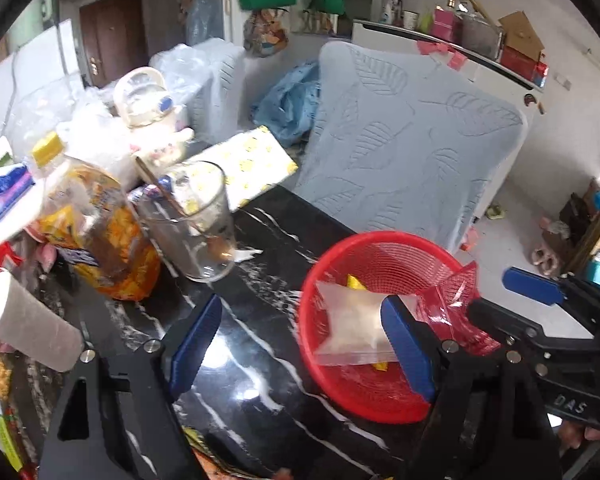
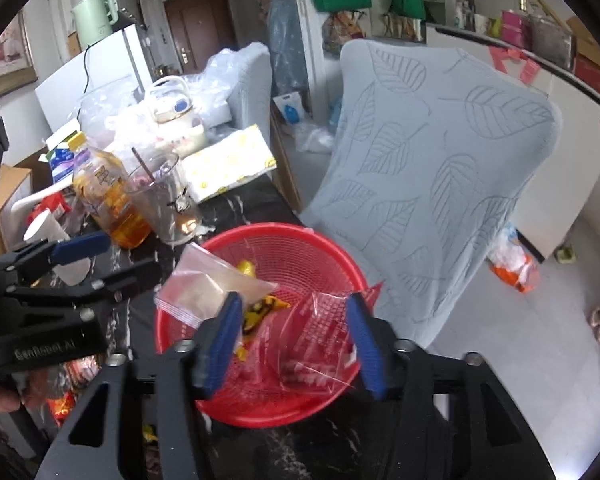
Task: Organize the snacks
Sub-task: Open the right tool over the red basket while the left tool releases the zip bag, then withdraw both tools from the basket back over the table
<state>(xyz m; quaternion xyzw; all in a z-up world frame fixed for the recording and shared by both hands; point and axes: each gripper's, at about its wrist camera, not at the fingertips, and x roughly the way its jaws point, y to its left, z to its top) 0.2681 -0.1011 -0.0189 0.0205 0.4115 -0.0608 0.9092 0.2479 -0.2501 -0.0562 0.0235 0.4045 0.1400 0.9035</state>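
A red mesh basket (image 1: 384,400) (image 2: 260,420) sits on the black marble table near its edge. Inside lie a clear zip bag of pale snack (image 1: 352,326) (image 2: 204,288), yellow wrapped snacks (image 2: 260,308), and a clear red-tinted packet (image 1: 448,300) (image 2: 320,344). My left gripper (image 1: 300,348) is open, its right finger over the basket by the zip bag. My right gripper (image 2: 296,340) is open above the basket, its fingers on either side of the red-tinted packet.
A glass (image 1: 192,220) with a stick, an orange oil bottle (image 1: 96,236), a paper cup (image 1: 24,320), a yellow-patterned box (image 1: 244,164) and more packets crowd the table's left. A leaf-patterned chair (image 1: 408,140) stands behind the basket.
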